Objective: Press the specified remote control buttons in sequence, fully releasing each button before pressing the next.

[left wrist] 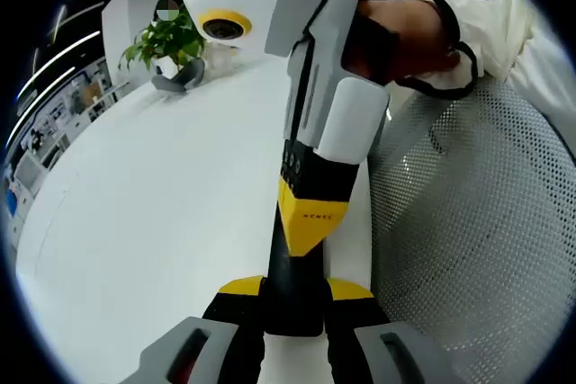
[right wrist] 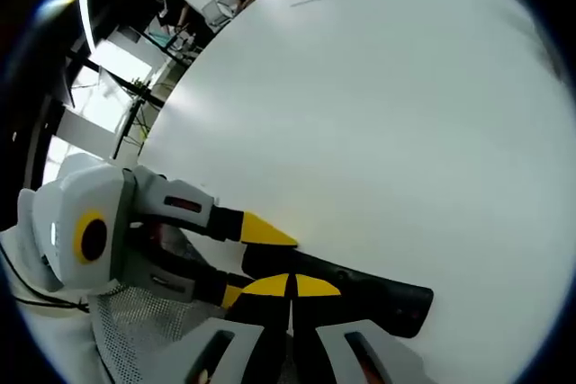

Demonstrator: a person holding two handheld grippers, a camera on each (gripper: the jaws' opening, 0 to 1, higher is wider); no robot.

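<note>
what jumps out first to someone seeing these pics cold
A black remote sticks out over the edge of a white table, clamped between the left tool's yellow tips. The right tool comes down from above, its shut yellow tips resting on the remote. A potted plant stands at the table's far side.

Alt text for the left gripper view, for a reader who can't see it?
The left gripper clamps a black remote control over a white table, while the right gripper comes down onto it, jaws together. A potted plant stands behind; a mesh chair sits alongside.
</note>
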